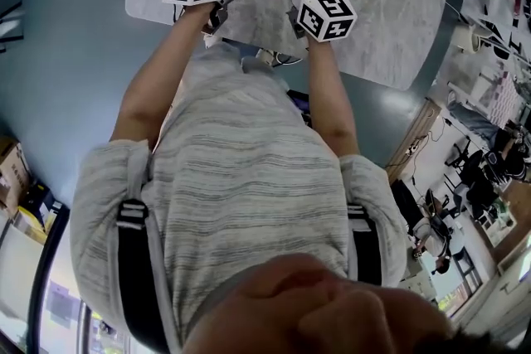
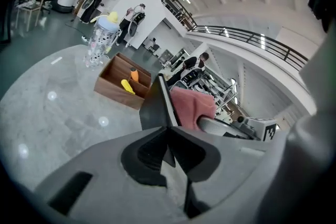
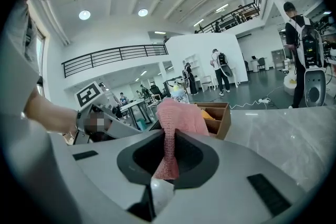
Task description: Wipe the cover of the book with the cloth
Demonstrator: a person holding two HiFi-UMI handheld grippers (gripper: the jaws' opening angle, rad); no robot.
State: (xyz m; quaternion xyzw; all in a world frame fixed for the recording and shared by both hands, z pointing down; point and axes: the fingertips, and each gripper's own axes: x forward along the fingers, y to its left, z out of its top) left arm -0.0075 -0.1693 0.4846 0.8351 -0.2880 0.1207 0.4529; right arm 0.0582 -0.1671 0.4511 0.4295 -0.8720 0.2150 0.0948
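Top centre of the head view: the left tool (image 2: 168, 131) is clamped on the near edge of a dark book (image 2: 155, 105), held upright over the marble surface (image 2: 52, 113). The right tool (image 3: 167, 139) pinches a pink cloth (image 3: 181, 113) against the book's cover. A wooden box (image 2: 110, 86) sits beyond.

Over grey marble table (image 2: 47, 123): thin dark book (image 2: 156, 105) upright; pink knitted cloth (image 2: 191, 105) just right of it; open wooden box (image 2: 113, 86) on table behind book; clear plastic bottle (image 2: 98, 44) behind box, near far edge.
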